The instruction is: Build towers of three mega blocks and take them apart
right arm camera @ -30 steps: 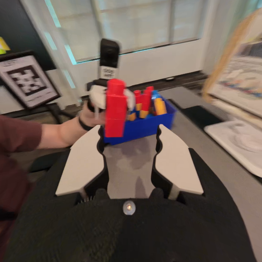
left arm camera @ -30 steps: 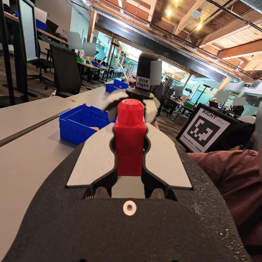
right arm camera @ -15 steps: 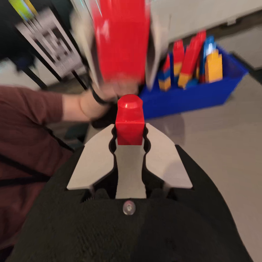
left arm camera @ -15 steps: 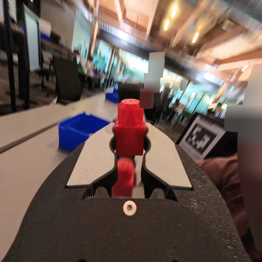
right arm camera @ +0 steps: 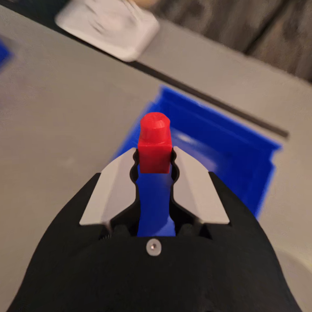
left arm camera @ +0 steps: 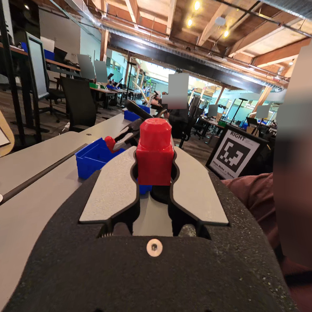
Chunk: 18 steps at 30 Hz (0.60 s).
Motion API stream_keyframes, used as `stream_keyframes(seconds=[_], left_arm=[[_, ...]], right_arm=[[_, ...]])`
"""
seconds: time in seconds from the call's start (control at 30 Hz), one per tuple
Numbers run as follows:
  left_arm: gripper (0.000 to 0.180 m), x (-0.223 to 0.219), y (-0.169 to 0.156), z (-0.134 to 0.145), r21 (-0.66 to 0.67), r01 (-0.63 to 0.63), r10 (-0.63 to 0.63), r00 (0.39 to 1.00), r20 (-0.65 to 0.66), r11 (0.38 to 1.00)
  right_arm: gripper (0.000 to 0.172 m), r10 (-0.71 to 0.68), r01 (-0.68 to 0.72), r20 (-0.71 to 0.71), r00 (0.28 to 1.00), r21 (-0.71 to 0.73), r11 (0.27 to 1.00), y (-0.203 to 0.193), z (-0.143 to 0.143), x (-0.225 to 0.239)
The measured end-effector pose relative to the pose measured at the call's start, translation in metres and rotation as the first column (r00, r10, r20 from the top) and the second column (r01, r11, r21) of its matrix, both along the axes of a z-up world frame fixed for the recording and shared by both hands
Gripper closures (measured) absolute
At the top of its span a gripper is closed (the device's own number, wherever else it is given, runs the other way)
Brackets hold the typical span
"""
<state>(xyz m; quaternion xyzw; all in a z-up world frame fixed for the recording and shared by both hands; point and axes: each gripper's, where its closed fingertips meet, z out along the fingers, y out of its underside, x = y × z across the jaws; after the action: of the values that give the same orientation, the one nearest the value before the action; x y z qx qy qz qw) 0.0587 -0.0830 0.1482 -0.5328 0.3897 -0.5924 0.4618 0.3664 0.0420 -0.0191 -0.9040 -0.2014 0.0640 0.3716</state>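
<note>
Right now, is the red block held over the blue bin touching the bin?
Apart. The left wrist view shows the right gripper holding its red block above the blue bin, tilted, clear of the bin's rim.

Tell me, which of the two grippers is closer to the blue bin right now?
Right. The right gripper, holding a red block, hangs directly over the blue bin. The left gripper, holding its own red block, sits farther back.
</note>
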Motion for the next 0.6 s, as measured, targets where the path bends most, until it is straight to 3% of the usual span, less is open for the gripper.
stream_keyframes(seconds=[0.07,0.13,0.27,0.4,0.53,0.6], left_arm=[[0.145,0.009,-0.004,-0.007,0.0,0.028,-0.028,0.999,-0.041,1.0],[0.145,0.016,-0.008,-0.014,0.0,0.047,-0.047,0.996,-0.07,0.999],[0.145,0.029,-0.007,-0.03,-0.005,0.055,-0.055,0.989,-0.135,0.998],[0.145,0.036,-0.005,-0.041,-0.022,0.06,-0.063,0.983,-0.17,0.998],[0.145,0.042,-0.003,-0.051,-0.031,0.056,-0.061,0.977,-0.206,0.998],[0.145,0.045,-0.004,-0.056,-0.044,0.069,-0.077,0.972,-0.223,0.997]], right_arm=[[0.134,-0.107,0.109,0.023,0.994,-0.103,0.989,0.004,-0.032,0.044],[0.134,-0.165,0.156,-0.044,0.985,-0.17,0.973,0.005,-0.054,0.064],[0.134,-0.246,0.221,-0.148,0.958,-0.164,0.961,0.019,-0.068,0.081],[0.133,-0.301,0.309,0.088,0.95,-0.104,0.945,0.028,-0.087,0.109],[0.133,-0.288,0.307,0.122,0.95,-0.187,0.933,0.029,-0.11,0.102],[0.125,-0.303,0.331,0.173,0.937,-0.162,0.93,0.029,-0.104,0.105]])
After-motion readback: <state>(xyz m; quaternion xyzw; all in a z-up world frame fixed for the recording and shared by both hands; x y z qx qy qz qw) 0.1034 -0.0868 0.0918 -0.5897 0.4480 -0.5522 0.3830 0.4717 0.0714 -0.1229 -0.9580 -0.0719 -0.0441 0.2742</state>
